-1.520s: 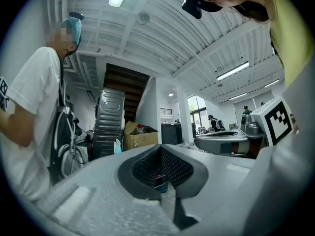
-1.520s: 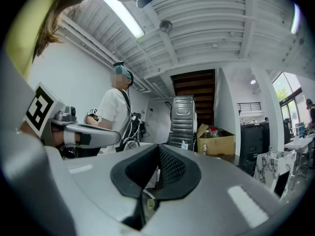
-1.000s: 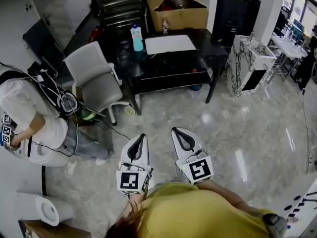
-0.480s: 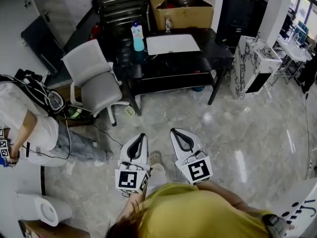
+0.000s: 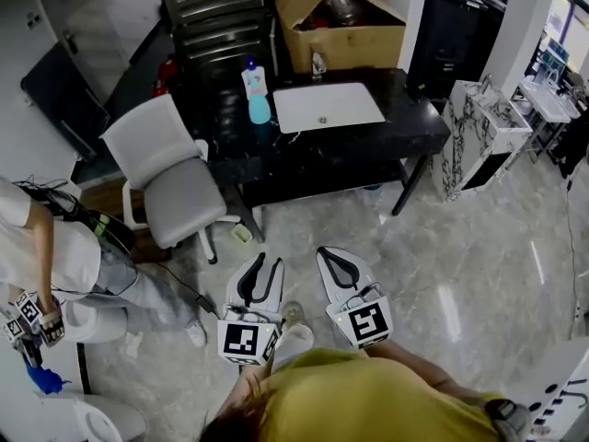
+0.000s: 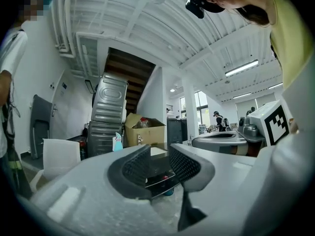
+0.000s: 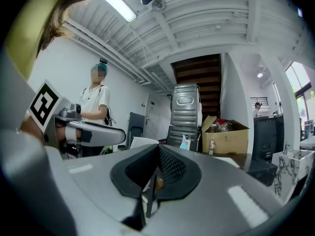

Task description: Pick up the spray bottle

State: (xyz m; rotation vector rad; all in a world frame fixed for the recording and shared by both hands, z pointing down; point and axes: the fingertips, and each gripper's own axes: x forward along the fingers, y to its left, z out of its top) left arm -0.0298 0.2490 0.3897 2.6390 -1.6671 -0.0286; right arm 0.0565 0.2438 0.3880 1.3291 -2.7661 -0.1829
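Observation:
The spray bottle (image 5: 255,90), pale blue with a white top and blue cap, stands upright on the left part of the black table (image 5: 405,127). It also shows far off in the left gripper view, as the spray bottle (image 6: 117,142), and in the right gripper view, as the spray bottle (image 7: 185,142). Both grippers are held level over the floor, well short of the table. My left gripper (image 5: 262,261) has its jaws opening, with a gap and nothing between them (image 6: 160,162). My right gripper (image 5: 329,251) is shut and empty (image 7: 156,154).
A white sheet (image 5: 327,106) lies on the table beside a small bottle (image 5: 317,63). A grey office chair (image 5: 170,168) stands left of the table. Behind are a cardboard box (image 5: 345,26) and stacked grey crates (image 5: 216,7). A person (image 5: 46,247) stands at the left, a marbled cabinet (image 5: 474,132) at the right.
Both grippers and the camera have come closer to the table. The left gripper's jaws have parted. The person at the left has slid toward the lower left of the view.

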